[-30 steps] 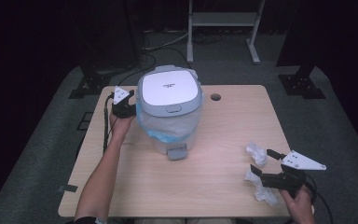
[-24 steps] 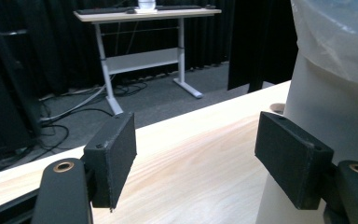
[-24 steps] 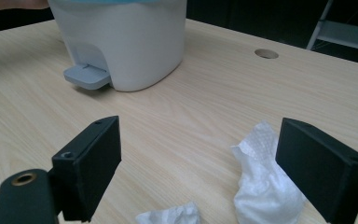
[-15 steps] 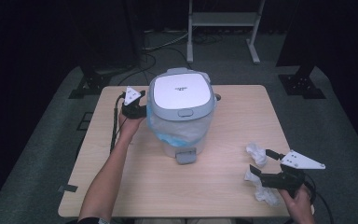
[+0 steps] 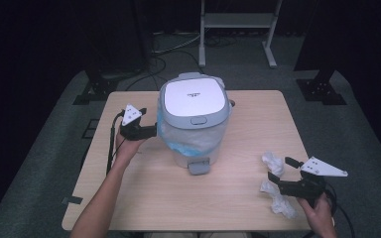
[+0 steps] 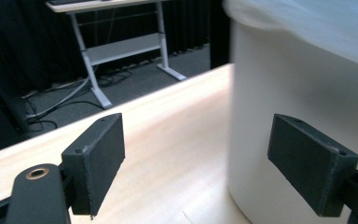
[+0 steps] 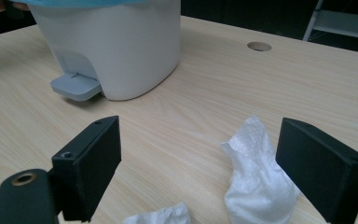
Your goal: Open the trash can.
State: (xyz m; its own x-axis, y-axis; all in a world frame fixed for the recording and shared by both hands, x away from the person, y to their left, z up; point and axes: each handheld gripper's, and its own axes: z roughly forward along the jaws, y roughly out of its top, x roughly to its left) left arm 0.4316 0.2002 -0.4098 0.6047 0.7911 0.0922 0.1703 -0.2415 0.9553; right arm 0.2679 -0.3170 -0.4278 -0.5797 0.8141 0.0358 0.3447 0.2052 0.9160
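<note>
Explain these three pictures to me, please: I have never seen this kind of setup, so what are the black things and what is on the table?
No robot here: a person sits at a wooden table and holds a hand tool with two black jaws in each hand. The high view looks down from above the person. The other two pictures come from small cameras riding on the tools, looking out between each tool's own jaws.

The left tongs are open beside a white pedal bin, whose lid is shut and which has a bluish bag liner; in the left gripper view the bin wall sits right by one jaw, though contact is unclear. The right tongs are open and hold nothing, hovering among three crumpled white tissues near the table's right front corner. One tissue lies between the jaws in the right gripper view.
</note>
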